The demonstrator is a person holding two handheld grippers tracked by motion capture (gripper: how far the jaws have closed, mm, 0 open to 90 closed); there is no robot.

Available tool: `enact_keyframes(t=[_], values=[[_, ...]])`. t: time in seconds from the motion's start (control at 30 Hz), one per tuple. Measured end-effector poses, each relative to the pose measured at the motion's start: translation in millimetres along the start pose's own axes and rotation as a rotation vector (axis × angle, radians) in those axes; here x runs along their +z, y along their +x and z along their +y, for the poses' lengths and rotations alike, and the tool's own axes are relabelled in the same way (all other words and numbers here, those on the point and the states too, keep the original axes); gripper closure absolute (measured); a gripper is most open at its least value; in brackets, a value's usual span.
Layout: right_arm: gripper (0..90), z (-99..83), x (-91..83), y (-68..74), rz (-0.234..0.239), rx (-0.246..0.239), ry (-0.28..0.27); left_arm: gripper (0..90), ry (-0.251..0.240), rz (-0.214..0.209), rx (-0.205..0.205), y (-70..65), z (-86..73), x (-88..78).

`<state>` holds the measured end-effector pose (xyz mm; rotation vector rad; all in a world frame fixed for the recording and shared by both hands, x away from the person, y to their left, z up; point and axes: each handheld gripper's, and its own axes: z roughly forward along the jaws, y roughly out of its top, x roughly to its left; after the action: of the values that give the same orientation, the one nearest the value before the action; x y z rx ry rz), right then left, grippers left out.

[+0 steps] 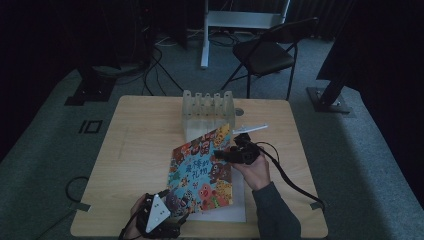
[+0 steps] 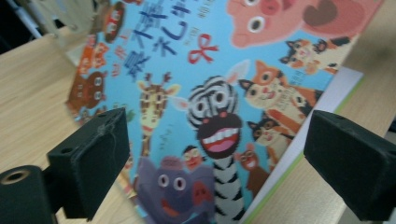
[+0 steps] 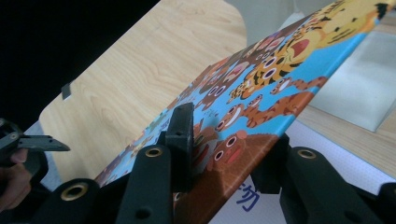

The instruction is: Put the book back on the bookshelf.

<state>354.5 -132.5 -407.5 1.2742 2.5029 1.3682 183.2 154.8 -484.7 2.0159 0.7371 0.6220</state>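
My right gripper (image 1: 220,154) is clamping the book (image 1: 202,170) cover's right edge, jaws narrow on it, tilting it up off the white page underneath. My left gripper (image 1: 172,216) is sitting at the book's near corner, jaws wide, nothing between them. The right gripper view is showing the pinch up close; the high view is too dim for it. The left gripper view is cutting off the book's top. The rack (image 1: 208,112) is standing just behind the book; the table (image 1: 135,145) left of it is lying bare.
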Motion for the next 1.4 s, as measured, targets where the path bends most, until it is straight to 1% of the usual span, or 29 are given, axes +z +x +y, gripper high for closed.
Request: enact_keyframes(t=[0.07,0.1,0.2,0.37,0.47,0.53,0.63,0.67,0.73,0.77,0.8,1.07,1.1,1.23,1.27,1.4], values=[[65.7,0.3,-0.5,2.2,-0.007,0.006,-0.003,10.8,0.000,0.000,0.000,0.0,0.0,0.0],[66.6,0.5,-1.1,5.0,-0.016,0.011,-0.011,10.9,-0.013,0.005,-0.060,11.4,-0.9,1.2],[67.1,1.1,-2.2,8.0,-0.024,0.016,-0.016,11.1,-0.010,0.010,-0.079,18.6,-0.7,5.0],[68.3,4.3,-7.2,18.0,-0.043,-0.004,-0.033,11.3,0.001,0.006,-0.107,30.6,0.5,12.1],[69.8,5.8,-12.5,16.8,-0.047,0.006,-0.045,11.3,0.008,-0.031,-0.151,41.6,-0.1,18.3],[70.1,6.4,-16.7,16.2,-0.055,0.007,-0.051,11.3,0.016,-0.045,-0.175,49.2,-0.5,22.2],[70.6,6.7,-23.8,16.9,-0.068,0.007,-0.066,11.3,0.013,-0.072,-0.217,59.8,-0.5,26.3],[70.8,6.9,-26.2,17.2,-0.070,0.008,-0.072,11.3,0.015,-0.082,-0.223,63.0,-0.4,27.4],[71.1,7.4,-30.7,17.4,-0.072,0.007,-0.084,13.5,0.020,-0.122,-0.249,69.1,-0.5,30.2],[71.2,7.6,-32.8,17.8,-0.073,0.008,-0.087,14.0,0.020,-0.122,-0.249,69.1,-0.5,30.2],[71.2,7.8,-34.8,18.0,-0.075,0.007,-0.090,14.2,0.015,-0.144,-0.262,73.2,-1.0,32.6],[71.8,6.9,-47.5,21.7,-0.078,-0.002,-0.115,14.4,0.025,-0.158,-0.287,80.6,0.5,45.2],[72.0,6.9,-50.3,23.4,-0.079,-0.004,-0.118,14.4,0.026,-0.156,-0.286,81.7,0.8,46.2],[72.1,7.6,-53.9,26.7,-0.083,-0.014,-0.121,14.4,0.023,-0.159,-0.301,84.4,1.7,48.8],[72.3,9.2,-58.6,32.0,-0.084,-0.029,-0.128,14.4,0.018,-0.160,-0.308,86.4,2.5,50.6],[72.8,9.8,-63.6,36.4,-0.083,-0.041,-0.140,14.4,0.018,-0.171,-0.317,89.5,4.5,56.1]])
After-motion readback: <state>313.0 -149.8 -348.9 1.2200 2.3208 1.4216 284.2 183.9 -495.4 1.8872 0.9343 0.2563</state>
